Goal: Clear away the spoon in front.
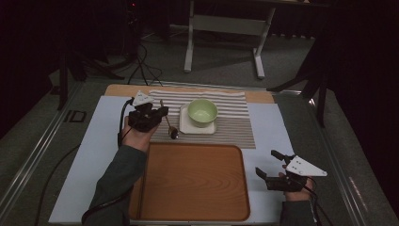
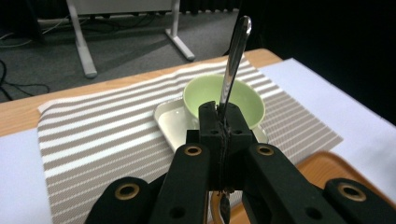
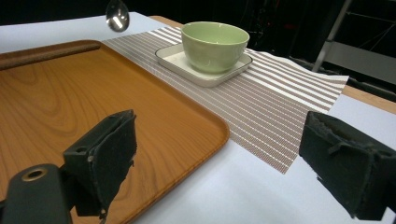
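The right tongs (image 1: 273,165) sit spread apart, holding nothing, low over the counter (image 1: 94,155) beside the wooden tray (image 1: 193,179). Past the tray, the left tongs (image 1: 157,114) pinch a spoon (image 1: 170,126) by its handle, above the striped mat (image 1: 235,122). Just beside it, a green bowl (image 1: 203,112) sits on a white dish (image 1: 186,125).

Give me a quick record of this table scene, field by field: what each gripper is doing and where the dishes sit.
left gripper: shut on the spoon
right gripper: open, holds nothing, right of the wooden tray
green bowl: on the white square plate
plate: on the striped mat
tray: bare, nearest the person
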The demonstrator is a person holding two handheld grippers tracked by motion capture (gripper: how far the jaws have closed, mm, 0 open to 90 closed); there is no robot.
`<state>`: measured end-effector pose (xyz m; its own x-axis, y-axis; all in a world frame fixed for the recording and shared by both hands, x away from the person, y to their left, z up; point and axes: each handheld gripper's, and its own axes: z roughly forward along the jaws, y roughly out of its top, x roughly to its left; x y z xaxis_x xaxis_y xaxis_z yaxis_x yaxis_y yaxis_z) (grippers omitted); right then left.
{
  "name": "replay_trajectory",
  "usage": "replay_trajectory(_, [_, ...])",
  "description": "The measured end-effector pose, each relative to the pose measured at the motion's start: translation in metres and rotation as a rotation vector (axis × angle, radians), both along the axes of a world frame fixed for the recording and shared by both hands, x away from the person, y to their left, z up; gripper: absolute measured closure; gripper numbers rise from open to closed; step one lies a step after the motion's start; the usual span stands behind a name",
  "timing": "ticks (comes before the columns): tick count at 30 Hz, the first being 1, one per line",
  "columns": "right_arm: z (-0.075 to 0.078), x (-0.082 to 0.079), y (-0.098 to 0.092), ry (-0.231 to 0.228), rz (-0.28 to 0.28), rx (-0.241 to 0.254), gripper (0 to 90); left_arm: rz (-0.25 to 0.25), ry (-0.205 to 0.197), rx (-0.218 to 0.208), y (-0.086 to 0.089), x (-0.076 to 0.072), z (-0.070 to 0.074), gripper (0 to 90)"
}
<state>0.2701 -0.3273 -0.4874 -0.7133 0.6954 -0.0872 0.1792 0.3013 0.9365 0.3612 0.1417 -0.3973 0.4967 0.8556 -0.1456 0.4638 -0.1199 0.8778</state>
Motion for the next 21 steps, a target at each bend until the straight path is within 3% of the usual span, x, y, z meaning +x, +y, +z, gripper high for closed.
replay_trajectory(7, [0.000, 0.000, 0.000, 0.001, 0.001, -0.001, 10.8, -0.001, 0.020, 0.017, 0.000, -0.015, -0.011, 90.0])
replay_trajectory(15, [0.000, 0.000, 0.000, 0.002, 0.001, -0.001, 10.8, 0.020, 0.053, 0.019, 0.012, -0.027, -0.024, 90.0])
replay_trajectory(21, [0.000, 0.000, 0.000, 0.003, 0.001, -0.001, 10.8, 0.037, 0.061, 0.027, 0.023, -0.045, -0.027, 90.0])
